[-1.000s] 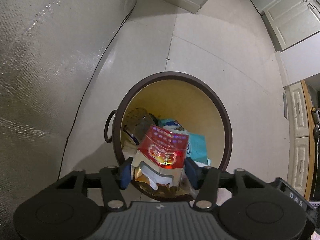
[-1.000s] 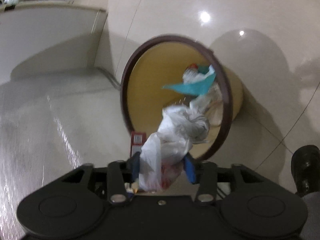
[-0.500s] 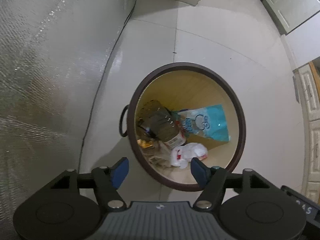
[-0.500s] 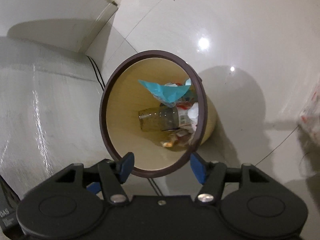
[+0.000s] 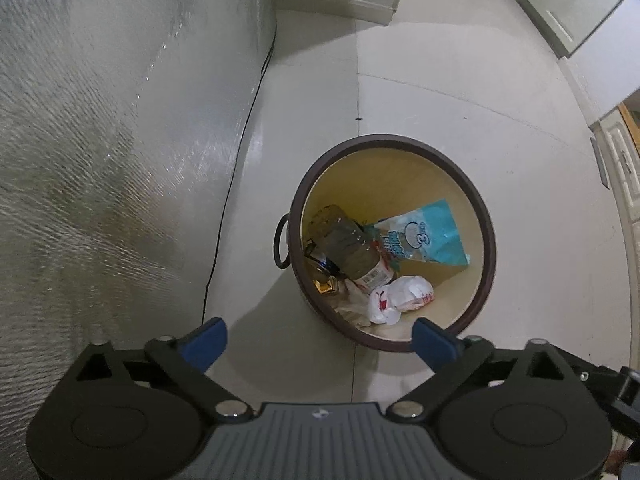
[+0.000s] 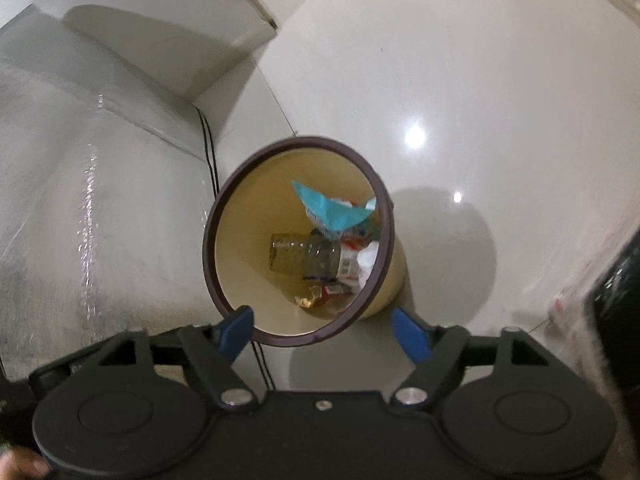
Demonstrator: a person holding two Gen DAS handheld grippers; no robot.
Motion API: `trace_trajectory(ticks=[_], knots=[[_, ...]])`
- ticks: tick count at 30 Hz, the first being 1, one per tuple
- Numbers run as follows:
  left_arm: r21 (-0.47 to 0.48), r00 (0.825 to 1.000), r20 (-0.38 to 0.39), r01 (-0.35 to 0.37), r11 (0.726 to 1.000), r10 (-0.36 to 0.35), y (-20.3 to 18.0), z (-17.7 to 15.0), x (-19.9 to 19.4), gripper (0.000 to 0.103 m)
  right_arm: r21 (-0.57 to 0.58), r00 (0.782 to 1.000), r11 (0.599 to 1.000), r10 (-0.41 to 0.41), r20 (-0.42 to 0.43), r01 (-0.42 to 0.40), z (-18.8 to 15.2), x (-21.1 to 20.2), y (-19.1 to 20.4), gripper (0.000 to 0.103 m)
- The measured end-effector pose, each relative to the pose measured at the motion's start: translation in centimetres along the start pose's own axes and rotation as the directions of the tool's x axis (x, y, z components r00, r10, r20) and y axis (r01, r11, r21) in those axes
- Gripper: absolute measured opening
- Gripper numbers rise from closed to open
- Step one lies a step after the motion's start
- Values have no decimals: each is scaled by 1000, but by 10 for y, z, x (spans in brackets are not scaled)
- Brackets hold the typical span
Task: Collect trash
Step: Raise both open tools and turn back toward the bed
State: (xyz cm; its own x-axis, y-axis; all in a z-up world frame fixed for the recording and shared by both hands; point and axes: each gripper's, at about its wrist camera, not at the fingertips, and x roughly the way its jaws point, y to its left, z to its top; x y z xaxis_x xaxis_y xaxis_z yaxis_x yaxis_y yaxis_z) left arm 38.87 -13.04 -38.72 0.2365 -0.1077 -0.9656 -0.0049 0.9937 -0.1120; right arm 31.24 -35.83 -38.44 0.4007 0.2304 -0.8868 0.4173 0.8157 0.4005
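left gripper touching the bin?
Apart. The left wrist view shows the left gripper open and empty, held above the bin, whose rim lies well below the jaws with bare floor between them.

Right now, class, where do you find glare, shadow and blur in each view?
Right wrist view: two lamp glares on the glossy white floor, a round shadow beside the brown-rimmed yellow bin, smeared right edge. Left wrist view: sparkle on the textured silver wall, bin contents fairly sharp.
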Motion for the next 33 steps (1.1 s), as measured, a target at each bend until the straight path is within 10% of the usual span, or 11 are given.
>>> trace_trajectory(ticks=[8, 33], knots=[[61, 1000, 30, -1, 998, -1, -7, -19, -39, 103, -73, 996, 995, -66, 62, 71, -11, -40, -3, 103], [166, 976, 215, -12, 986, -24, -6, -80, -172, 103, -249, 956, 958, -72, 283, 146, -66, -170, 25, 103]])
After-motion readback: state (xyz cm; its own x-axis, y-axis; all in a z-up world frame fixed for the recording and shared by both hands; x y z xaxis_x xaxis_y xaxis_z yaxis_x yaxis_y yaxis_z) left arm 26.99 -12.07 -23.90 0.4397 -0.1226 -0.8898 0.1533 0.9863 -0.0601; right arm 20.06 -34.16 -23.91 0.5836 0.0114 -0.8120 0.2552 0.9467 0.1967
